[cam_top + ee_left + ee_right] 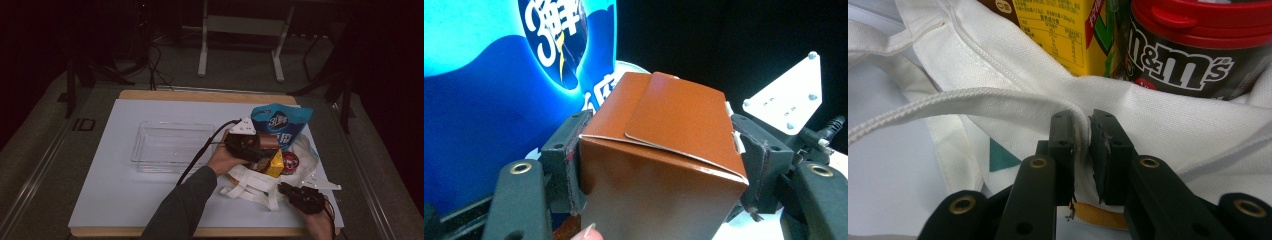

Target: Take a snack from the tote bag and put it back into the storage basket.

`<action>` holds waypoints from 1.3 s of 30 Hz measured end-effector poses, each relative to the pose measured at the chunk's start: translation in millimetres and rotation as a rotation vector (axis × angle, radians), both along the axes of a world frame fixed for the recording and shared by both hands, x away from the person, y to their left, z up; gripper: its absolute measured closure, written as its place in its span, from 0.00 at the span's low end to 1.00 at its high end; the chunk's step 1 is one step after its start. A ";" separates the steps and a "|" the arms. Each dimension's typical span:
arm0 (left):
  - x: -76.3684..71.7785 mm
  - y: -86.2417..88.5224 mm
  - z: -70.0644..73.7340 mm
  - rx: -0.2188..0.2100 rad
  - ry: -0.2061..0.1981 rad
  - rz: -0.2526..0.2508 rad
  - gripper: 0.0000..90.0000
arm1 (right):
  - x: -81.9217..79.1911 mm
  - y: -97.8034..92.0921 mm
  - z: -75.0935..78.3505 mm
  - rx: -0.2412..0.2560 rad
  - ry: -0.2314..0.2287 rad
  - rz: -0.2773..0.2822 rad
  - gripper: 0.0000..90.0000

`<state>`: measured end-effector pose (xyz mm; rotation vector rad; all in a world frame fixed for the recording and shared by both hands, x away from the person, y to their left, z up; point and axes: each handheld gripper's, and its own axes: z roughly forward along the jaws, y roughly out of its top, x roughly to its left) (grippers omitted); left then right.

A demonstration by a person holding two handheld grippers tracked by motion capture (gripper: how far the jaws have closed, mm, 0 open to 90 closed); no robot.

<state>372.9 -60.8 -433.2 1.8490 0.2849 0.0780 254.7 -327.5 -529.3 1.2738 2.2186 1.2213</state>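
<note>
Pictured from above at a white-covered table (pixel 125 200): left gripper (pixel 248 145) raised over a white canvas tote bag (pixel 250 182), jaws clamped on either side of a brown carton (pixel 268 141) and holding it just above the bag's mouth, close in front of a blue snack pouch (pixel 282 122). Seen along that gripper's jaws, carton (pixel 659 150) gripped at both flanks, folded top flaps facing the camera, blue pouch (pixel 499 100) directly behind at left. Right gripper (pixel 302 196) at the near right corner, jaws pressed together on the bag's fabric edge (pixel 1083 125), pinching it where a handle strap (pixel 963 102) meets the rim. Inside the bag, a yellow drink carton (pixel 1063 30) standing beside a red-lidded M&M's tub (pixel 1193 45). Clear plastic tray (pixel 172 147) lying left of the bag, well apart from both grippers.
</note>
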 end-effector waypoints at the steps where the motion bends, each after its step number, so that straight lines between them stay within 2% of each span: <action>1: 0.3 0.1 -0.3 -0.002 0.003 -0.002 0.38 | 0.0 0.0 0.0 0.000 0.000 0.000 0.88; 15: 2.0 1.1 -1.2 0.011 0.015 -0.014 0.39 | 0.3 -0.5 -0.3 0.003 -0.001 0.002 0.88; 18: 3.6 4.7 -0.5 -0.008 0.045 -0.030 0.41 | 0.3 -0.8 -0.4 0.005 0.001 0.005 0.88; 21: 4.8 5.6 -1.2 -0.022 0.056 -0.027 0.42 | 0.3 -0.9 -0.4 0.005 0.001 0.005 0.88; 29: 0.9 4.0 1.2 -0.019 0.031 -0.015 0.43 | 0.3 -1.3 -0.5 0.007 0.002 0.007 0.88; 34: 1.5 7.8 3.3 -0.021 0.038 -0.017 0.44 | 0.2 -1.2 -0.5 0.007 0.001 0.007 0.89; 39: -1.4 9.2 7.3 -0.018 0.017 -0.010 0.44 | 0.2 -1.3 -0.6 0.006 0.000 0.007 0.88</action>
